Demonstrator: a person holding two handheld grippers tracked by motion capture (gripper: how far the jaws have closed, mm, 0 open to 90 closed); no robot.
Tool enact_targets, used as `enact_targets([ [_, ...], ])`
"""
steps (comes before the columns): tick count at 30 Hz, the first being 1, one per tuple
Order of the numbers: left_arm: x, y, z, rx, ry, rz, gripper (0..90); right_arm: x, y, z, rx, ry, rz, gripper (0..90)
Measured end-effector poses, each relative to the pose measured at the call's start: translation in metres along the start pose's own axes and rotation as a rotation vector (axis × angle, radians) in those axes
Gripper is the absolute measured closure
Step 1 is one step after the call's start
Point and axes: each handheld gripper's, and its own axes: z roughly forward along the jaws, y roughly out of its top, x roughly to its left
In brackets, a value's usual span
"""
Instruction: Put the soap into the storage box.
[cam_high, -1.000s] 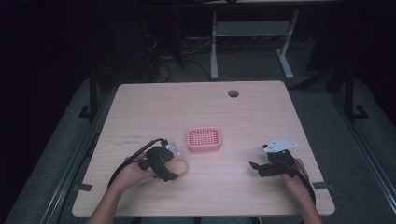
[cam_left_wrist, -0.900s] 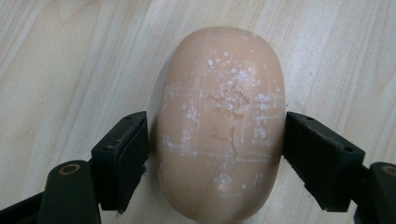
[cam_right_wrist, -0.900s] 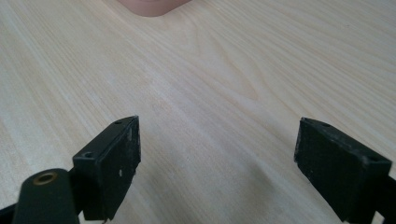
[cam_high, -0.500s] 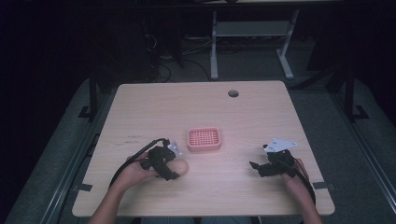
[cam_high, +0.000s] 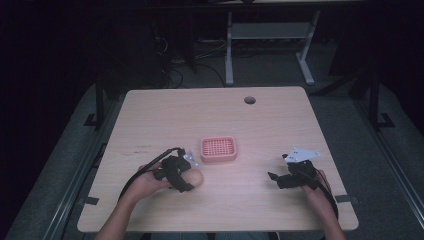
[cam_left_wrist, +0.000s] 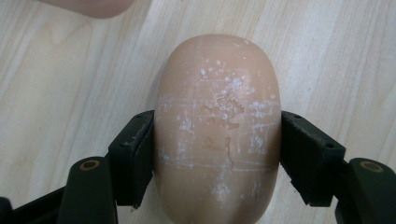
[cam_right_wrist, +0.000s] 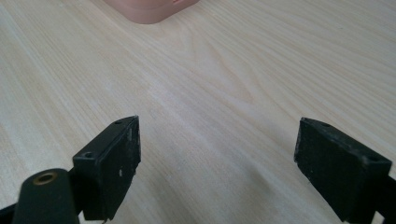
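Wooden table (cam_high: 215, 125): pale wood-grain top, seen from above, with a small round hole near its far edge.
Pink tray (cam_high: 218, 149): a small square tray with a perforated floor sat near the middle of the table, nothing in it.
Bread roll (cam_left_wrist: 217, 126): a tan, egg-shaped roll dusted with white specks lay on the table near the front left, just short of the tray and to its left.
Roll's direction: in the left gripper view its long axis ran straight away from the camera, in line with the gripper; the rounded far end pointed forward and the near end passed out of the bottom of the view.
Left gripper (cam_left_wrist: 217, 158): both black jaws were pressed against the roll's sides, across its short axis, partly closed to the roll's width.
Right gripper (cam_right_wrist: 217, 168): jaws stood wide apart with nothing between them, low over bare wood at the front right, well apart from the roll.
Change: over the last second both grippers and the roll kept their places; nothing had visibly moved.
Meaning for the task: the grasp looked settled but the lift had not begun, so the roll was probably about to be carried to the tray.
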Motion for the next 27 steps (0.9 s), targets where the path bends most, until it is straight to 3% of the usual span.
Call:
enact_targets([
  [27,0.008,0.019,-0.008,0.018,-0.008,0.023,32.1,-0.001,0.000,0.000,-0.009,0.003,0.022,13.9],
])
